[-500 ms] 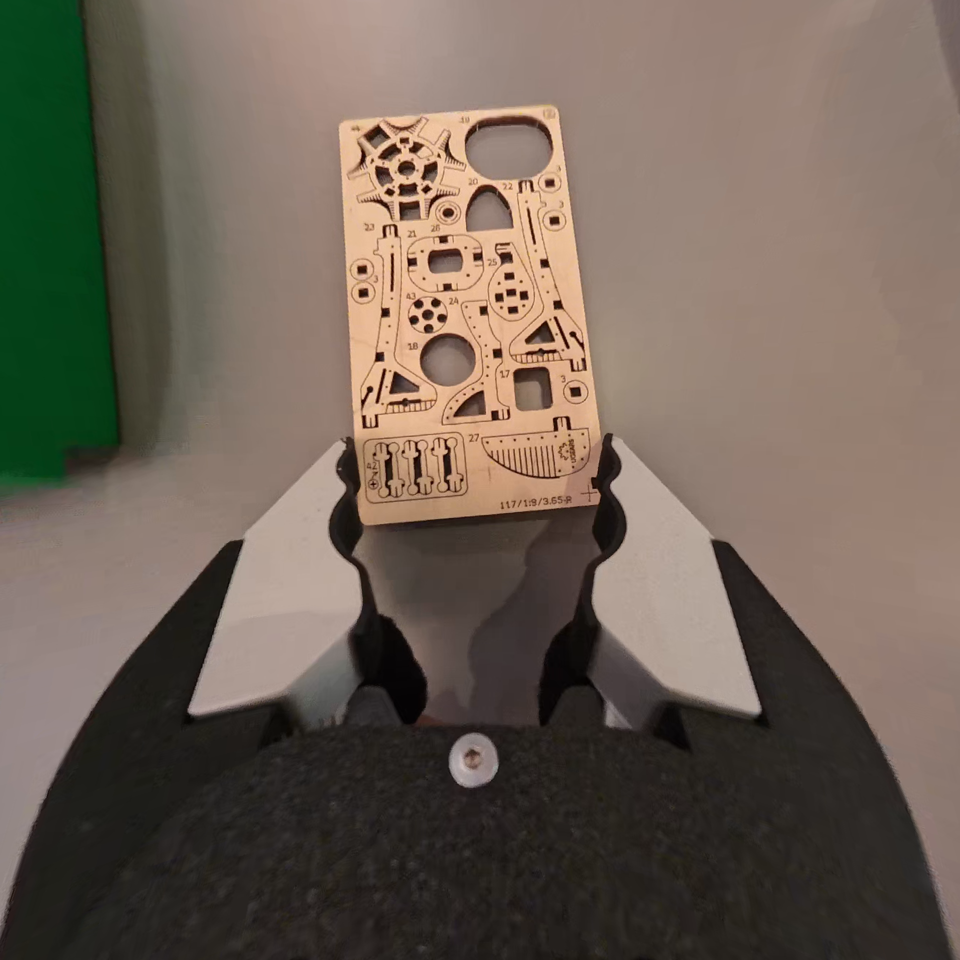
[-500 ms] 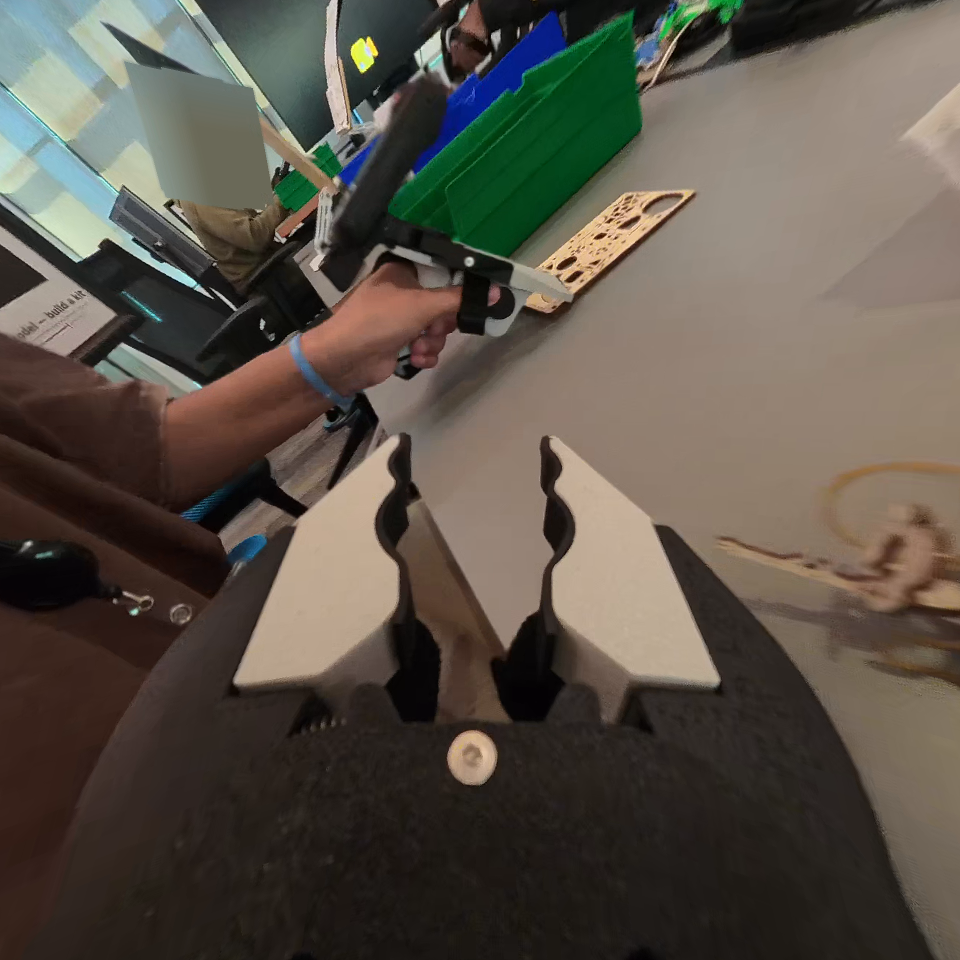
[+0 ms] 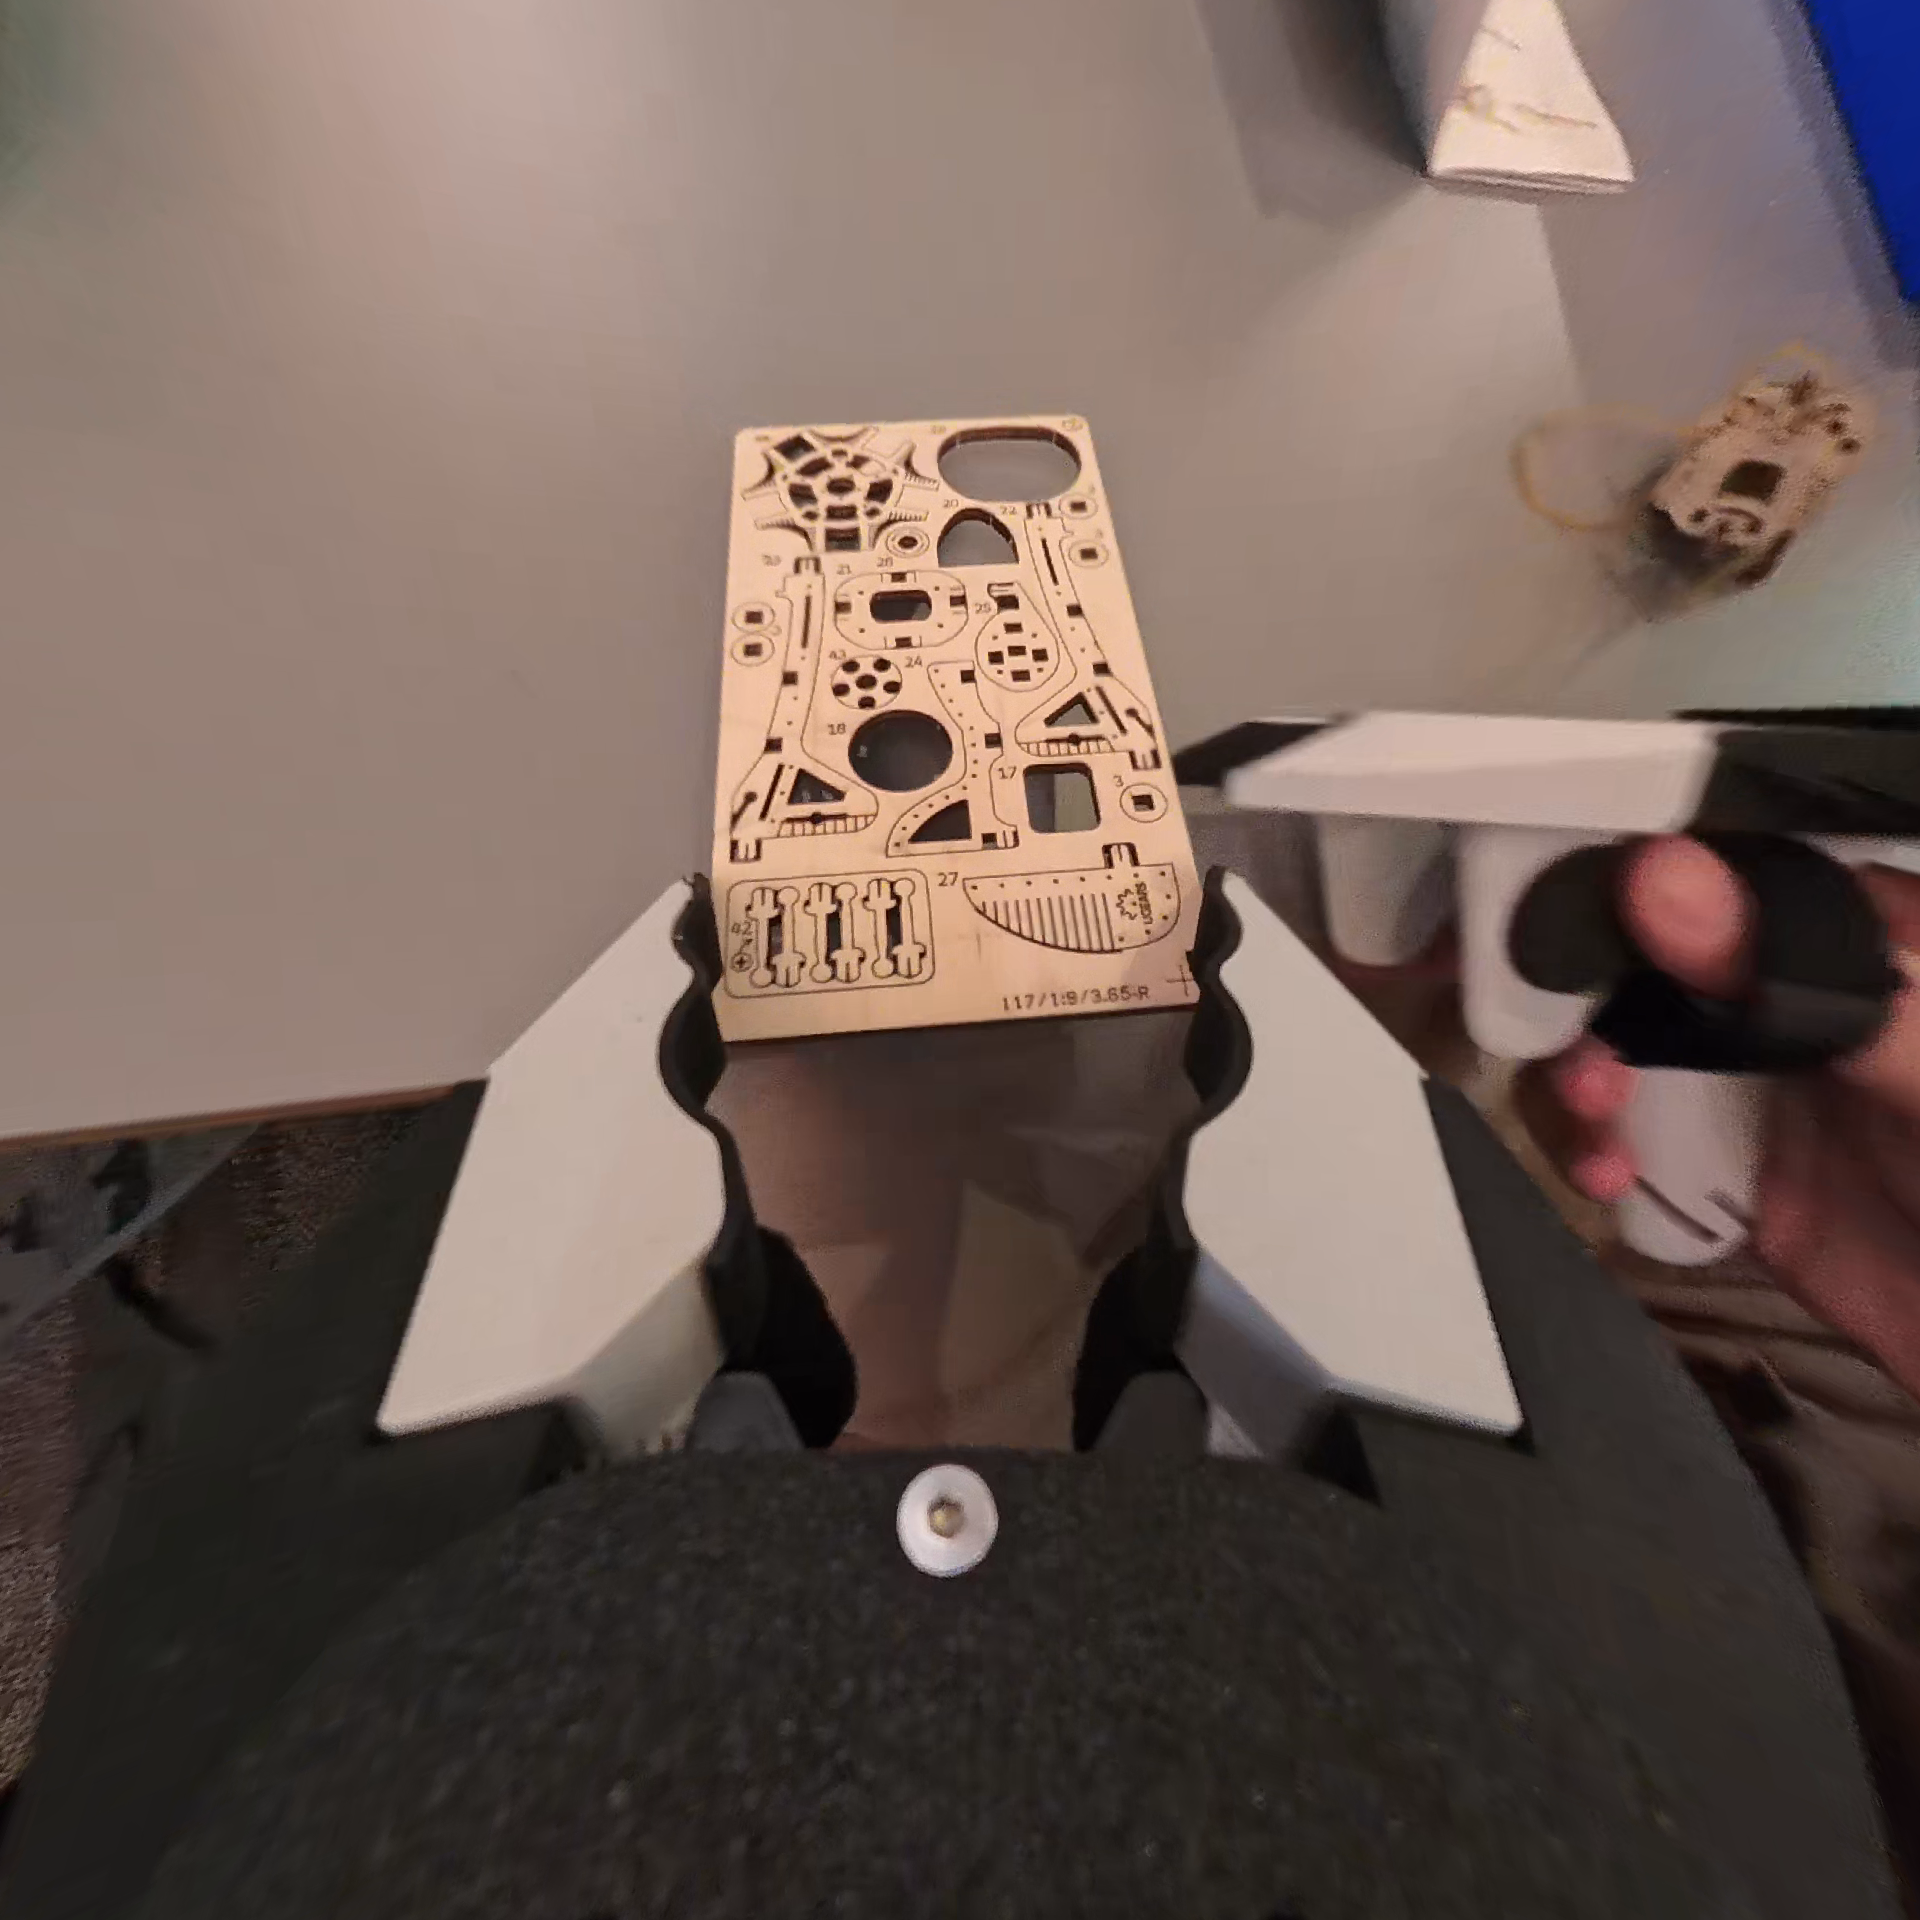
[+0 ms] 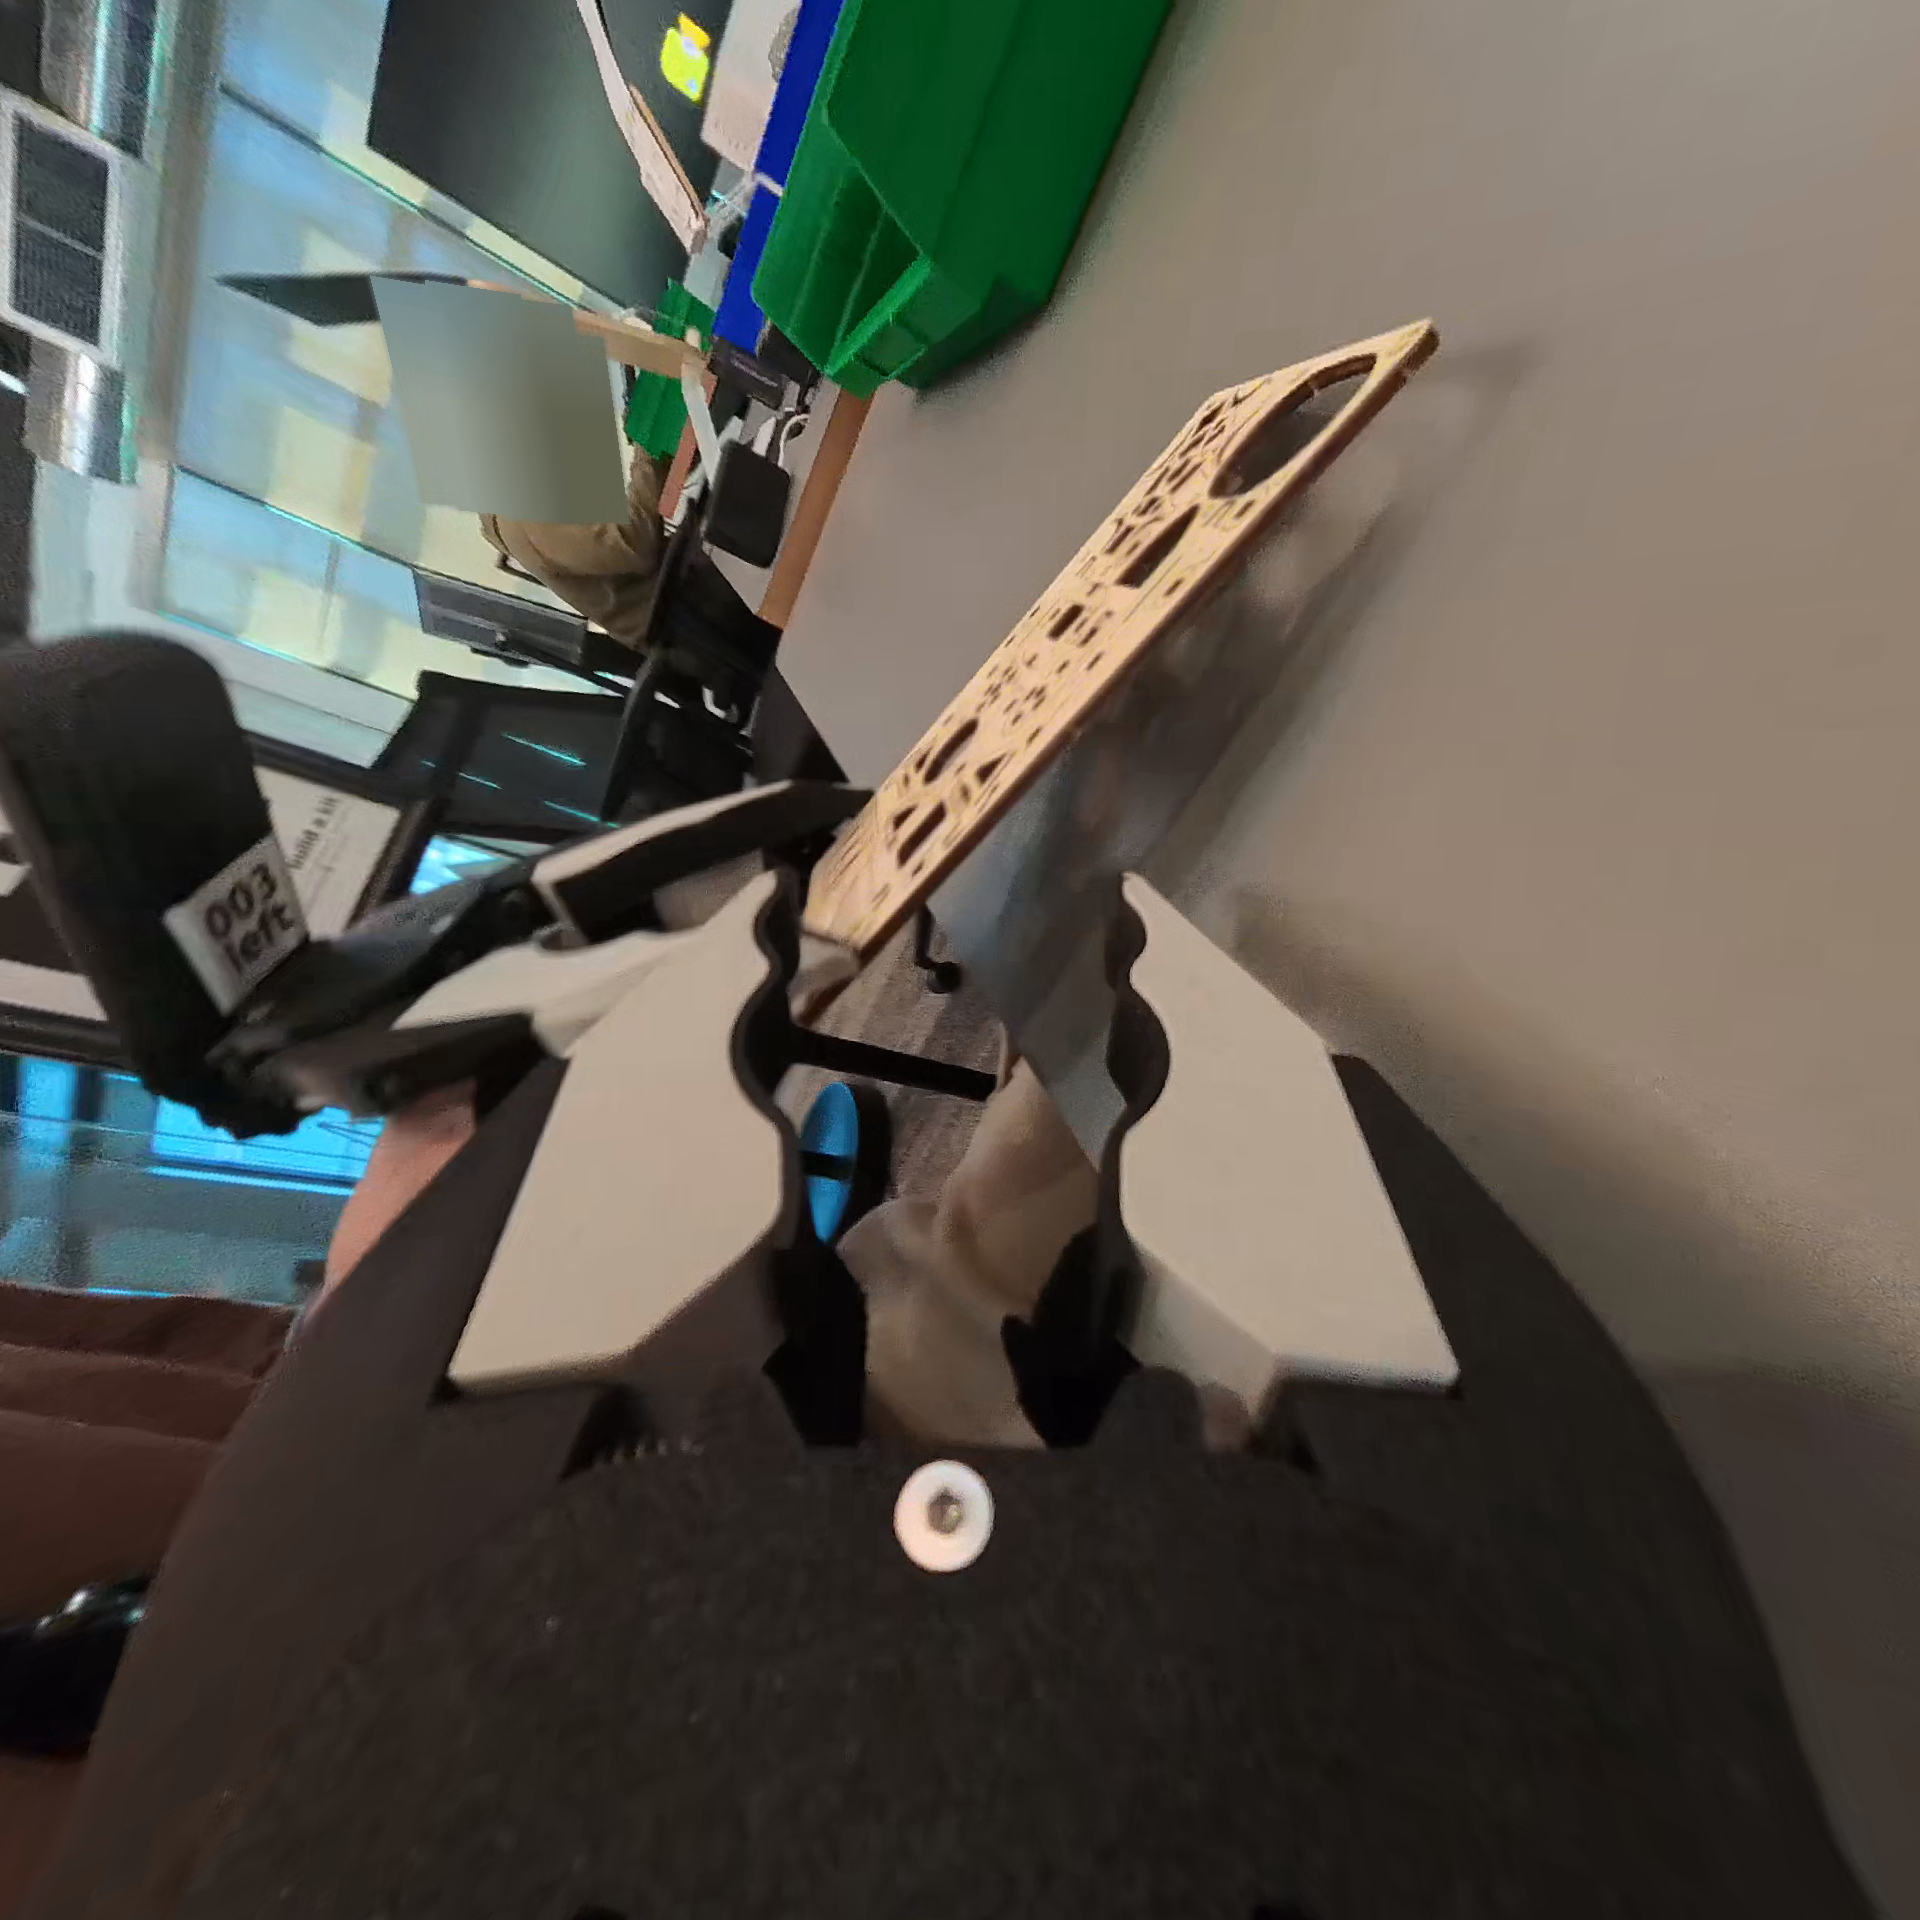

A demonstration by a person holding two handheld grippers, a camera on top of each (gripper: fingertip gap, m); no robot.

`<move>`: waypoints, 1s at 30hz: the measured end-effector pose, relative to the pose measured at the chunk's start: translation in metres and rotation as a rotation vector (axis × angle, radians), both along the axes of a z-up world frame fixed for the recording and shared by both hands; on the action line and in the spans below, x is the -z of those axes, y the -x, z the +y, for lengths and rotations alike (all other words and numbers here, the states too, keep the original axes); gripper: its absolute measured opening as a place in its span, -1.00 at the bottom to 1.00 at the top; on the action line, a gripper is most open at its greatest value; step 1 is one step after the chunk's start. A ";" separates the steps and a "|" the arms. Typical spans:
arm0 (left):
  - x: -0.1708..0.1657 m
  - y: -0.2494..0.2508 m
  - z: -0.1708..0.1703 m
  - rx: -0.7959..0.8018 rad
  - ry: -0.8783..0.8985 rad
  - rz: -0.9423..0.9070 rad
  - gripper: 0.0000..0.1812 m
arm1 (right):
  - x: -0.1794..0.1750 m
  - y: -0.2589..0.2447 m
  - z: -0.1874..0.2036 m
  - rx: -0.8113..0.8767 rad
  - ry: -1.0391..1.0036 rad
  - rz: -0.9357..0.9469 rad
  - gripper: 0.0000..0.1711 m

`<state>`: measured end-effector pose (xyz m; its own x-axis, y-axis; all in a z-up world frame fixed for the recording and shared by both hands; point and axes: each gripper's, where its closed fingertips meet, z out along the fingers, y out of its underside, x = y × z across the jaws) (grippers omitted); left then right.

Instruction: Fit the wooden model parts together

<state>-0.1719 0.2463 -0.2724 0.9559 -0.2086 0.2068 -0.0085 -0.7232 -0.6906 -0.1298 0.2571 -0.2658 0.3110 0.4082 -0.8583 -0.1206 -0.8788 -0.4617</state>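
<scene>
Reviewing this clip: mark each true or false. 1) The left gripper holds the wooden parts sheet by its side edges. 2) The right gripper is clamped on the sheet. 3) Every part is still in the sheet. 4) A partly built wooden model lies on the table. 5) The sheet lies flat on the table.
1) True: the left gripper grips the wooden parts sheet at both side edges.
2) False: the right gripper is open and empty, beside the sheet.
3) False: several cutouts are empty.
4) True: the partly built wooden model lies far right.
5) False: it is held above the table.
</scene>
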 end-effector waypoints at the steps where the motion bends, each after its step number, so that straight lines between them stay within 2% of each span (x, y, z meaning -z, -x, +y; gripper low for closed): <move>1: 0.000 -0.006 -0.007 0.013 0.001 -0.014 0.00 | 0.000 0.004 -0.003 -0.006 0.035 0.038 -0.36; 4: 0.004 -0.023 -0.023 0.056 -0.018 -0.037 0.00 | -0.002 0.009 -0.009 -0.016 0.072 0.074 -0.59; 6: 0.003 -0.031 -0.029 0.101 -0.052 -0.010 0.00 | -0.010 0.007 -0.013 -0.036 0.027 0.093 -0.94; 7: 0.001 -0.032 -0.029 0.126 -0.077 0.021 -0.06 | -0.014 0.004 -0.012 -0.029 0.012 0.098 -0.96; 10: -0.027 -0.035 -0.021 0.217 -0.211 -0.037 -0.27 | -0.034 -0.011 -0.007 -0.030 -0.036 0.151 -0.97; 13: -0.045 -0.031 -0.007 0.294 -0.207 -0.177 -0.29 | -0.054 -0.025 -0.008 -0.070 -0.048 0.216 -0.97; 16: -0.069 -0.043 0.003 0.386 -0.151 -0.482 -0.41 | -0.073 -0.037 -0.011 -0.111 -0.090 0.281 -0.97; 18: -0.089 -0.060 -0.002 0.485 -0.096 -0.748 -0.49 | -0.082 -0.043 -0.013 -0.121 -0.116 0.304 -0.97; 20: -0.091 -0.077 -0.012 0.587 -0.004 -0.893 -0.56 | -0.090 -0.047 -0.018 -0.137 -0.137 0.344 -0.97; 21: -0.091 -0.085 -0.017 0.635 0.019 -0.928 -0.67 | -0.093 -0.049 -0.020 -0.141 -0.135 0.365 -0.97; 22: -0.093 -0.090 -0.022 0.677 0.006 -0.955 -0.96 | -0.092 -0.050 -0.021 -0.132 -0.128 0.372 -0.97; 30: -0.104 -0.093 -0.026 0.630 -0.036 -1.057 -0.98 | -0.099 -0.079 -0.023 -0.041 -0.156 0.403 -0.92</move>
<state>-0.0788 0.2200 -0.1688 0.0522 -0.5941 0.8027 0.2265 -0.7758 -0.5889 -0.0504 0.2336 -0.1669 -0.0557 0.5477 -0.8348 -0.2850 -0.8101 -0.5124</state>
